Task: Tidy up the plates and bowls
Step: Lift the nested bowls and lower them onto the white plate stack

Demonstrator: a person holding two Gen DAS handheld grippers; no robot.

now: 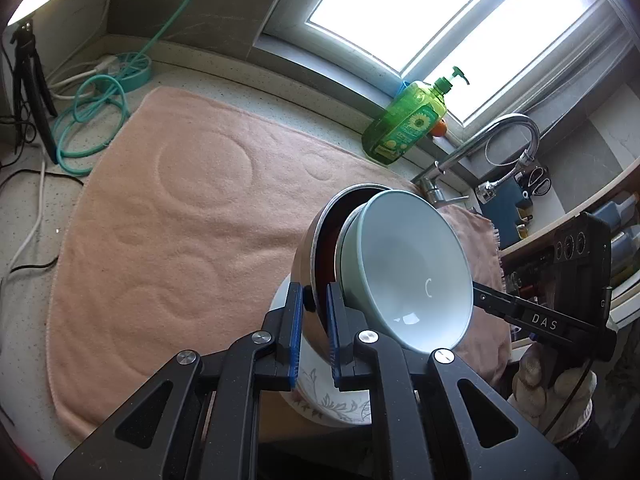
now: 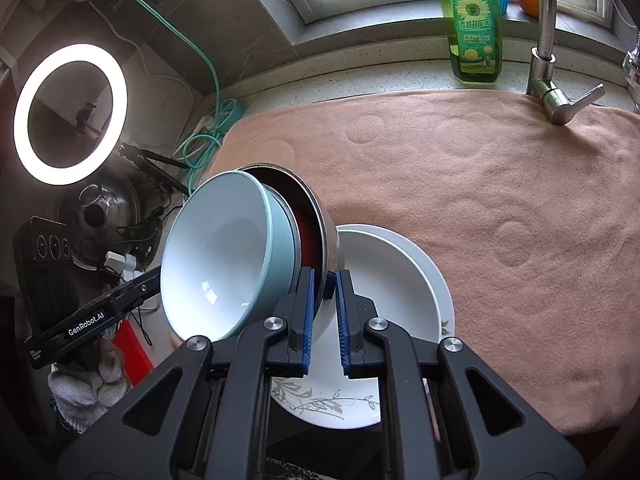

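Observation:
A nested stack of bowls is held tilted on its side above the pink towel. A steel bowl (image 1: 306, 256) is outermost, a dark red one inside it, then a pale blue-green bowl (image 1: 404, 264) with a white inside. My left gripper (image 1: 314, 312) is shut on the steel bowl's rim. My right gripper (image 2: 324, 308) is shut on the same steel rim (image 2: 326, 240) from the other side; the blue-green bowl (image 2: 224, 256) faces left there. Below the stack lies a white plate with a leaf pattern (image 2: 384, 280), partly hidden in the left wrist view (image 1: 320, 400).
The pink towel (image 1: 180, 220) covers the speckled counter. A green dish-soap bottle (image 2: 474, 24) and a tap (image 2: 548, 60) stand at the back by the window. A teal hose (image 1: 92, 120), a tripod, a ring light (image 2: 70, 114) and cables are at the left.

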